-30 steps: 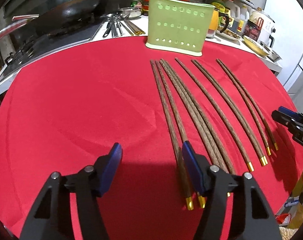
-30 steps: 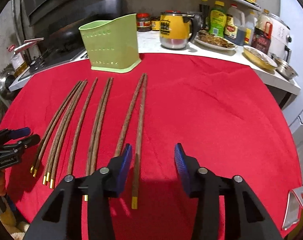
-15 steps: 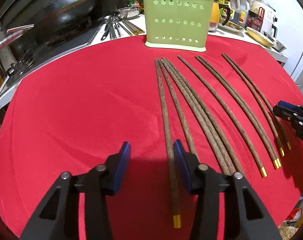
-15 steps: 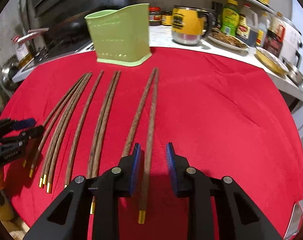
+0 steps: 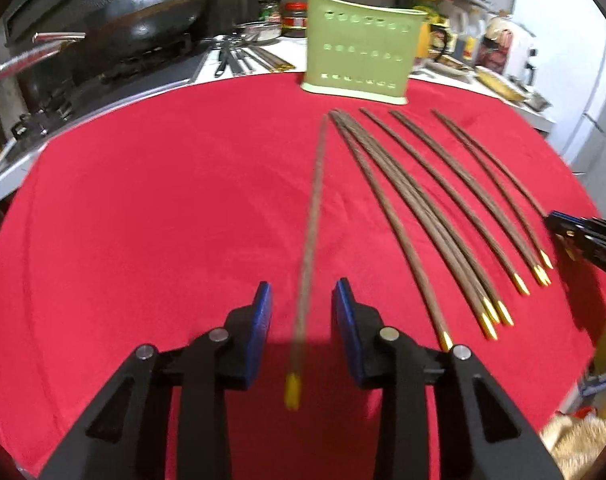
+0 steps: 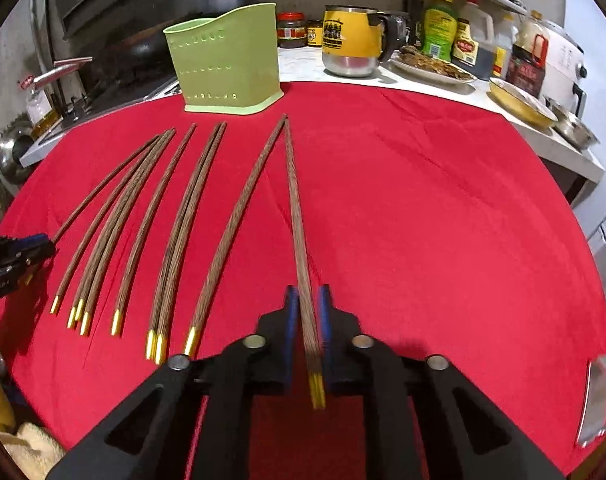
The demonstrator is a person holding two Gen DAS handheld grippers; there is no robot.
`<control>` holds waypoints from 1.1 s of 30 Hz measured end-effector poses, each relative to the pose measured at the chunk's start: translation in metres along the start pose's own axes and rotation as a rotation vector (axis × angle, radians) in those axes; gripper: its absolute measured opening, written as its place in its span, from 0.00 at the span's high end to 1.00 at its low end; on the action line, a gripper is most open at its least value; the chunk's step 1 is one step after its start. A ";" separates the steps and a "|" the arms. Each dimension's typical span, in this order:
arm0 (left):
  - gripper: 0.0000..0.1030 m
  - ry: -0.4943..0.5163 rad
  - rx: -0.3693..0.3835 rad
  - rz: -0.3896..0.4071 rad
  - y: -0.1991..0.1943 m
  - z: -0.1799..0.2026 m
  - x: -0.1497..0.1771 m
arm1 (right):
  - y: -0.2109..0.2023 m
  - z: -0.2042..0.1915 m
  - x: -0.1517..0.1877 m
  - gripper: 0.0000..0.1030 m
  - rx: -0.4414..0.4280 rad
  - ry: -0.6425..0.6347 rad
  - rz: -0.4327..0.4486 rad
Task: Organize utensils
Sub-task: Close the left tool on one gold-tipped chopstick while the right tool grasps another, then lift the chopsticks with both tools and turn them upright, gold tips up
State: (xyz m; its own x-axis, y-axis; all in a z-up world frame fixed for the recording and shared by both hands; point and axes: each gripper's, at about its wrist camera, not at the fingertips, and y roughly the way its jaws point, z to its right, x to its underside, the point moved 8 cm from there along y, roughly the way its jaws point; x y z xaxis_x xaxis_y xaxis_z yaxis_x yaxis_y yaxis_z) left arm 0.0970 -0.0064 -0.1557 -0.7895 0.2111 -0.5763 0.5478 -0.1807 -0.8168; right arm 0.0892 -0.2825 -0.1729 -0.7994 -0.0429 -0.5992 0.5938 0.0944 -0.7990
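Observation:
Several long brown chopsticks with gold tips lie in a fan on the red cloth (image 5: 143, 220). A green perforated utensil holder (image 5: 357, 64) stands at the far edge; it also shows in the right wrist view (image 6: 229, 62). My left gripper (image 5: 301, 306) is open, its blue pads straddling the leftmost chopstick (image 5: 313, 216) without touching it. My right gripper (image 6: 306, 312) is nearly shut around the rightmost chopstick (image 6: 297, 224), pads close to both its sides. The right gripper shows at the left view's right edge (image 5: 583, 232).
A black wok on a stove (image 5: 143, 16) sits far left, with metal utensils (image 5: 239, 56) on the counter. A yellow mug (image 6: 353, 40), a plate of food (image 6: 435, 68), bottles and a rice cooker (image 6: 559, 64) line the back counter. The cloth ends near me.
Both grippers moved sideways over the outermost chopsticks and narrowed. The left went from beside the leftmost chopstick to straddling it. The right closed in on the rightmost chopstick.

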 end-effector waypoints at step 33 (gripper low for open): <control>0.94 0.043 -0.062 0.142 -0.026 0.005 0.017 | -0.032 -0.001 0.030 0.93 -0.011 0.007 0.176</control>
State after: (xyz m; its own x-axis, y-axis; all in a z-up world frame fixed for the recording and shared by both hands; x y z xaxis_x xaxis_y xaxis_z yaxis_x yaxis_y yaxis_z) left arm 0.0684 -0.0032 -0.1442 -0.6909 0.2289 -0.6857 0.6702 -0.1528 -0.7263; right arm 0.0467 -0.2857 -0.1653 -0.6842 -0.0181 -0.7291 0.7234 0.1103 -0.6816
